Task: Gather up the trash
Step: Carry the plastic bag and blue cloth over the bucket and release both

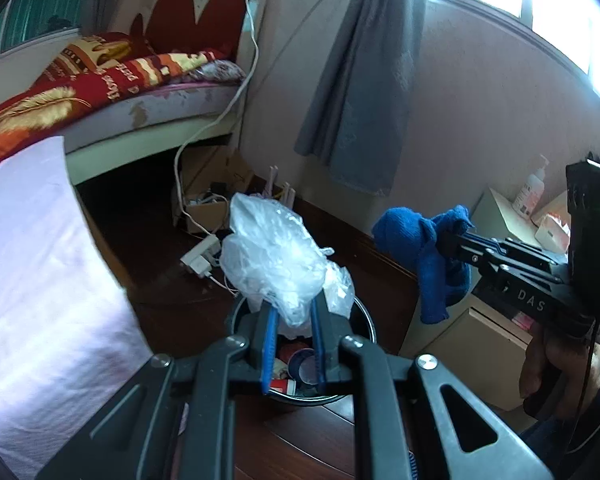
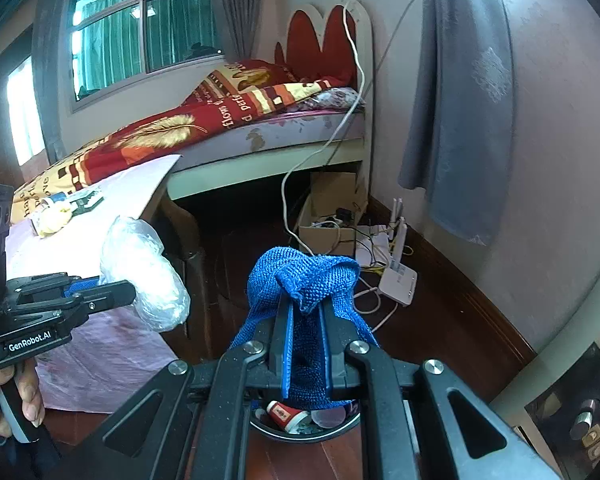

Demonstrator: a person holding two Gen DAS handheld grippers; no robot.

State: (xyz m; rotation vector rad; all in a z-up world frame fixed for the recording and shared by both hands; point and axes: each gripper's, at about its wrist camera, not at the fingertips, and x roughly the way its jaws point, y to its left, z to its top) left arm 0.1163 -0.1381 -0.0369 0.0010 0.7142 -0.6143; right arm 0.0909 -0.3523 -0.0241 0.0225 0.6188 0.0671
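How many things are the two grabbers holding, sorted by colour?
Clear: 1, the crumpled plastic bag in the left gripper.
Blue: 1, the blue cloth in the right gripper.
Total: 2, both above the trash bin.

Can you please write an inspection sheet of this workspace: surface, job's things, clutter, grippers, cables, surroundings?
Surface: dark wooden floor; table with pale cloth.
Job's things: crumpled clear plastic; blue cloth; black trash bin below, already holding cups and scraps.
Clutter: cardboard box with chargers; small items on the table.
Grippers: left gripper shut on the plastic; right gripper shut on the cloth.
Cables: white cable hanging from the headboard; router with loose wires.
Surroundings: bed, grey curtain, windows.
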